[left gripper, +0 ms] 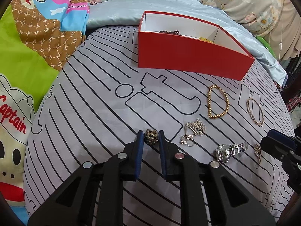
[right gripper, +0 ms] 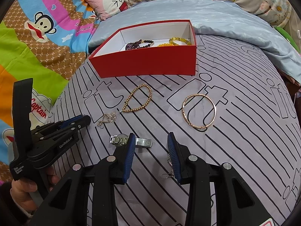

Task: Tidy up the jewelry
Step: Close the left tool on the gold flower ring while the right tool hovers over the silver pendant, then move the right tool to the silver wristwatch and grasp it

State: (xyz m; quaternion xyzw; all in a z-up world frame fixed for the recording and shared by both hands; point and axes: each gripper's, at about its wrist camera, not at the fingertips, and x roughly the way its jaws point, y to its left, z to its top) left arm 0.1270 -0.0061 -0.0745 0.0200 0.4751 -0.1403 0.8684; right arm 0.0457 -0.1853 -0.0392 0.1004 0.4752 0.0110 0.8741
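My left gripper [left gripper: 151, 136] is shut on a dark beaded brooch [left gripper: 150, 136] resting on the striped grey sheet. A red box [left gripper: 188, 60] stands further back, also in the right wrist view [right gripper: 146, 64], with purple beads [right gripper: 138, 44] and yellow beads [right gripper: 175, 42] inside. On the sheet lie a gold bead bracelet [right gripper: 138, 99], a gold bangle [right gripper: 199, 110], a silver flower pendant [right gripper: 108, 118], a steel watch [right gripper: 120, 140] and a dangly earring [right gripper: 170, 166]. My right gripper [right gripper: 151, 141] is open above the sheet, between the watch and the earring.
A cartoon monkey quilt [right gripper: 37, 43] lies to the left. A pale blue blanket [right gripper: 216, 17] is bunched behind the box, with floral bedding beyond. The left gripper and the hand holding it [right gripper: 47, 143] show at the left of the right wrist view.
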